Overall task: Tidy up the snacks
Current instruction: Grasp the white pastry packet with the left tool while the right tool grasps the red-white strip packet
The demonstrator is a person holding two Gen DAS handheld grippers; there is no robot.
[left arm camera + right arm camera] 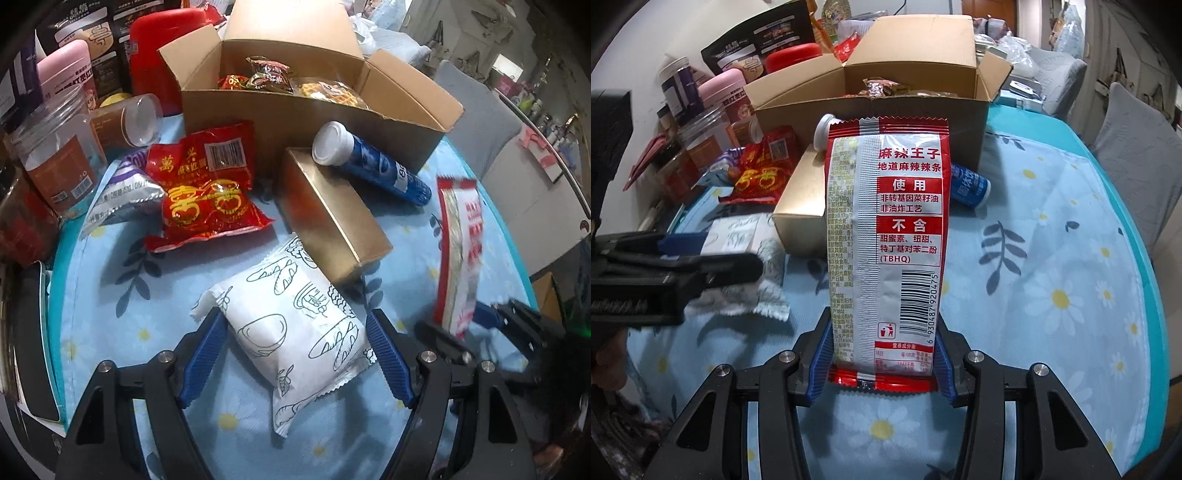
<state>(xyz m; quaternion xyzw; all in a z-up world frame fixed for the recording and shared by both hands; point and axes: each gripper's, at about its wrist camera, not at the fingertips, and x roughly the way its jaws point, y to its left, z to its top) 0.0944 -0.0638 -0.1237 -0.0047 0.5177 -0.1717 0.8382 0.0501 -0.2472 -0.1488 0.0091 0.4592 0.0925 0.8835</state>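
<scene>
My left gripper is around a white bread packet with line drawings; its blue pads touch the packet's two sides on the tablecloth. My right gripper is shut on a red and silver spicy-strip packet and holds it upright above the table; it also shows in the left wrist view. An open cardboard box with several snacks inside stands at the back. A gold box, a blue tube, a red candy bag and a silver packet lie in front of it.
Clear jars, a pink bottle and a red canister crowd the back left. A floral blue tablecloth covers the table. A grey chair stands at the right edge.
</scene>
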